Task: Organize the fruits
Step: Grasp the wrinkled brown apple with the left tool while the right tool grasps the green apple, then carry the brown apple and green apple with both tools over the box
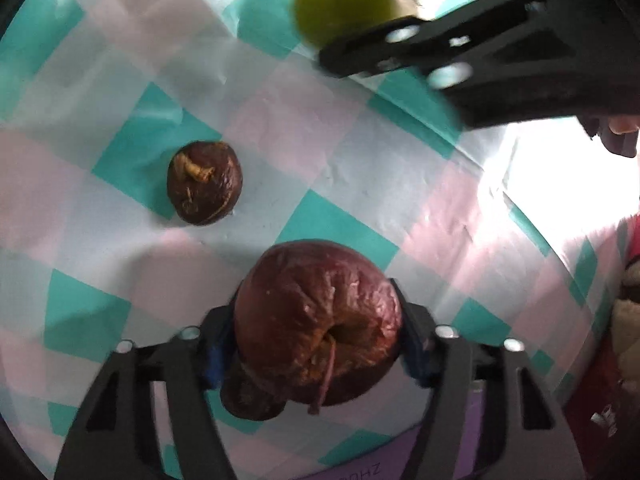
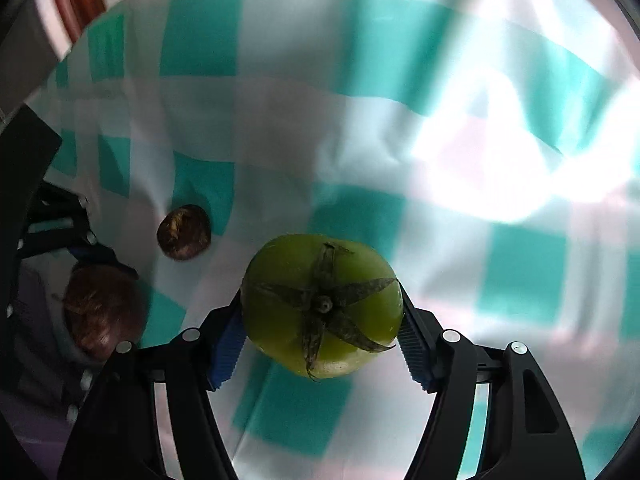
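My left gripper (image 1: 316,332) is shut on a large wrinkled dark red fruit (image 1: 320,320), held above the checked cloth (image 1: 340,168). A second small dark fruit (image 1: 248,396) shows just below it. A small shrivelled brown fruit (image 1: 204,188) lies on the cloth ahead to the left. My right gripper (image 2: 320,340) is shut on a green tomato (image 2: 320,304) with a dark calyx. The tomato (image 1: 344,4) and right gripper also show at the top of the left wrist view. In the right wrist view the brown fruit (image 2: 184,232) and the red fruit (image 2: 104,312) sit at the left.
A teal, pink and white checked cloth (image 2: 400,120) covers the table. A purple sheet (image 1: 400,460) lies at the near edge. Red and beige items (image 1: 628,300) stand at the right beyond the table edge.
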